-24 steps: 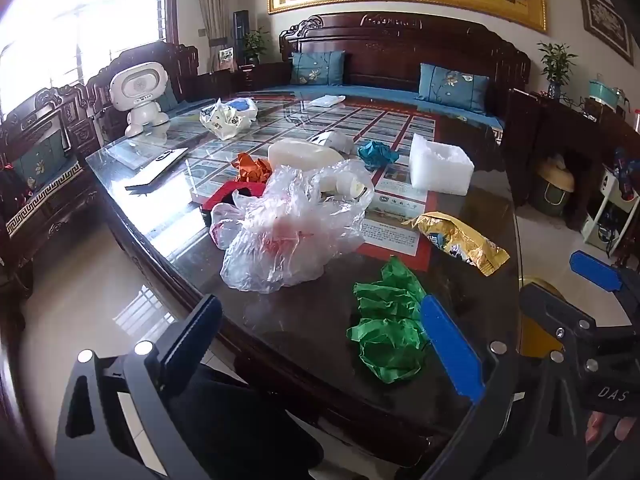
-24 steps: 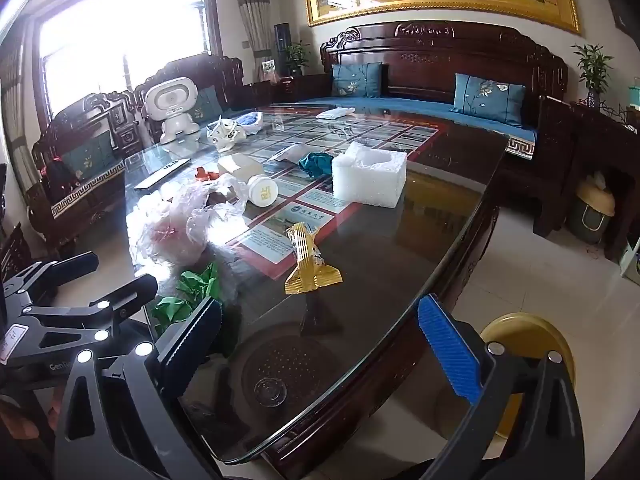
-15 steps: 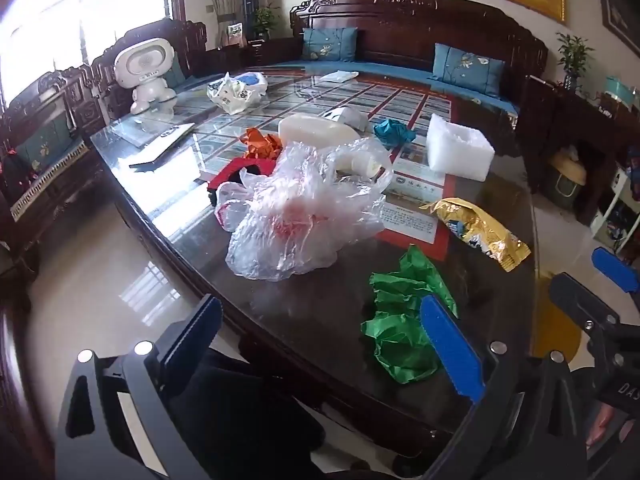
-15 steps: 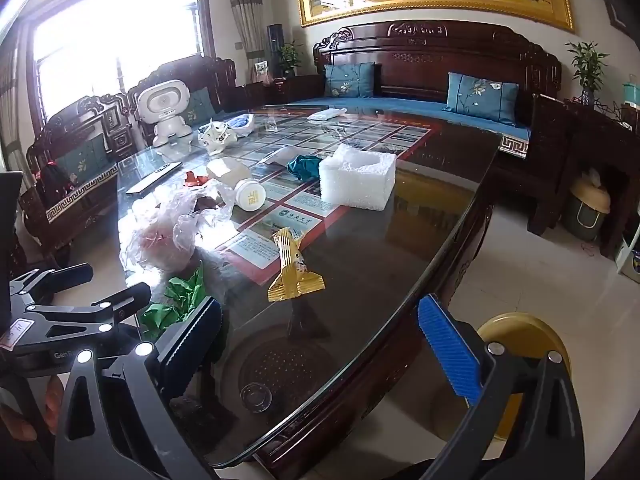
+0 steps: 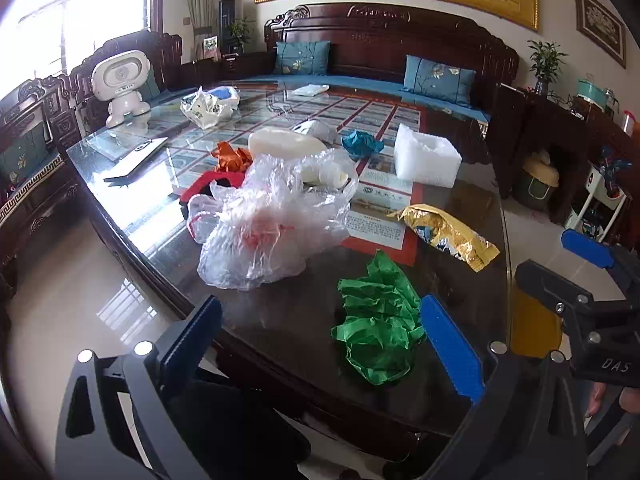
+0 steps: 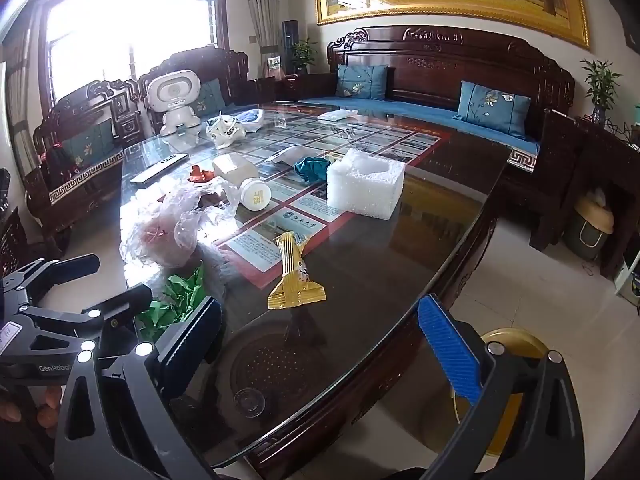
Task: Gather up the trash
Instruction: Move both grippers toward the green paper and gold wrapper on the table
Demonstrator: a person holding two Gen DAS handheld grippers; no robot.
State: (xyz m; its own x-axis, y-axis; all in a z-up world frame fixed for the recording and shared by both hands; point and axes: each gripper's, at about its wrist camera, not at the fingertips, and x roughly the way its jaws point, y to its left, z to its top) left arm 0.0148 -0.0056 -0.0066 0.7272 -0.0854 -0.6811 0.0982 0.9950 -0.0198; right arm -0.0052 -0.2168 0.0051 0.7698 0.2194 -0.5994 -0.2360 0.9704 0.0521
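Trash lies on a glass-topped wooden table (image 5: 280, 320). A crumpled green paper (image 5: 376, 328) lies nearest, between my left gripper's (image 5: 320, 344) open, empty fingers and a little beyond them. Further on lie a clear plastic bag (image 5: 272, 220), a gold snack wrapper (image 5: 448, 234), an orange wad (image 5: 230, 158), a teal wad (image 5: 360, 142), a white bottle (image 5: 288, 146) and a white foam block (image 5: 426, 156). My right gripper (image 6: 320, 340) is open and empty over the table's near end, with the gold wrapper (image 6: 294, 276) ahead and the green paper (image 6: 176, 300) to its left.
A yellow bin (image 6: 508, 392) stands on the floor below the right gripper, right of the table. A white toy robot (image 5: 120, 80), a white bag (image 5: 206, 108) and a dark remote (image 5: 136, 160) sit at the table's far left. Wooden sofas surround the table.
The left gripper has moved forward toward the green paper, which now sits between its fingertips. The right gripper has shifted slightly forward and left over the table end. Both stay open.
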